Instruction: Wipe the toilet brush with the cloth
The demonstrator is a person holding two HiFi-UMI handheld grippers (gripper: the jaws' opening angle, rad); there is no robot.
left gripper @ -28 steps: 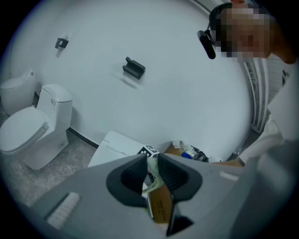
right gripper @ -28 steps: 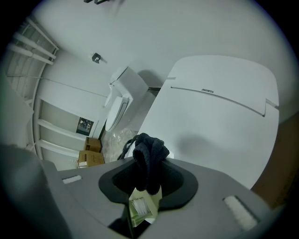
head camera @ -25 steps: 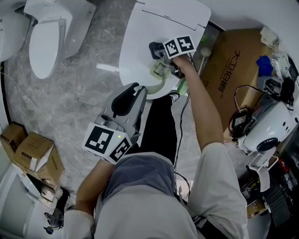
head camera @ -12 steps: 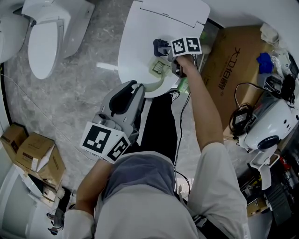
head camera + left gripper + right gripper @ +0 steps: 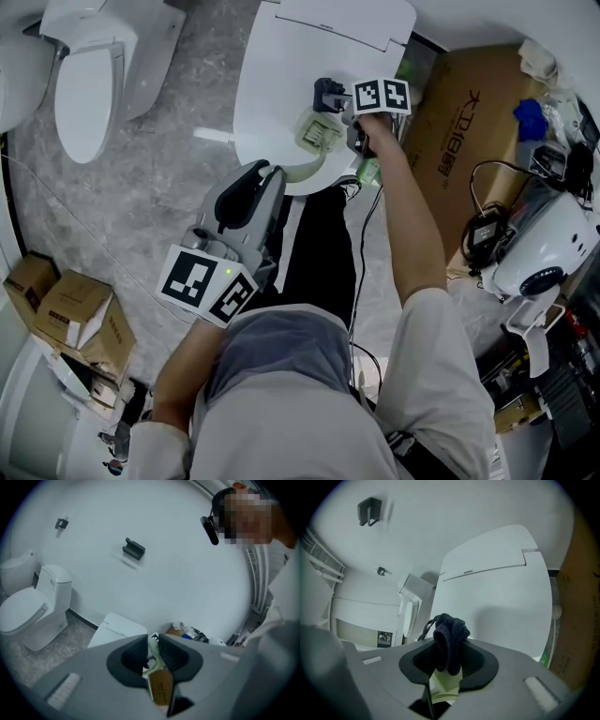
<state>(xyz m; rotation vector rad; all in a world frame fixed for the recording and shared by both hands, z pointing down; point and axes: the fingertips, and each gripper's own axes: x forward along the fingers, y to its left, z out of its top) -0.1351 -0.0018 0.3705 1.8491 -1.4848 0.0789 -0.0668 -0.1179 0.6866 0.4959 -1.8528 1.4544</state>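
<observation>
Brush: the pale green brush point(image 5: 317, 137) is hanging over the closed toilet lid point(image 5: 281, 66), head far from the person, its curved handle running back into the left gripper point(image 5: 151, 646).
Cloth: a dark bunched cloth point(image 5: 450, 632) is sitting just beside and above the brush head; contact cannot be confirmed.
Left gripper: its jaws are closing tight on the handle, with only the thin stem between them.
Right gripper: the right gripper point(image 5: 449, 660) is pinching the cloth, with a loose fold hanging below the pads.
Risk, slip: the left grip is taking a thin, curved stem, so wiping pressure at the far head is likely to twist or lever it out.
Risk, cloth: only a fold is being pinched, so dragging across the head could pull it free onto the lid.
Risk, lid: pressing down could push the brush head onto the white lid and soil it.
Head view only: it is showing the whole brush, both arms and the cardboard box point(image 5: 459, 131) to the right.
Gripper views only: they are showing each grip close up, and the right one is showing the brush head directly under the cloth.
</observation>
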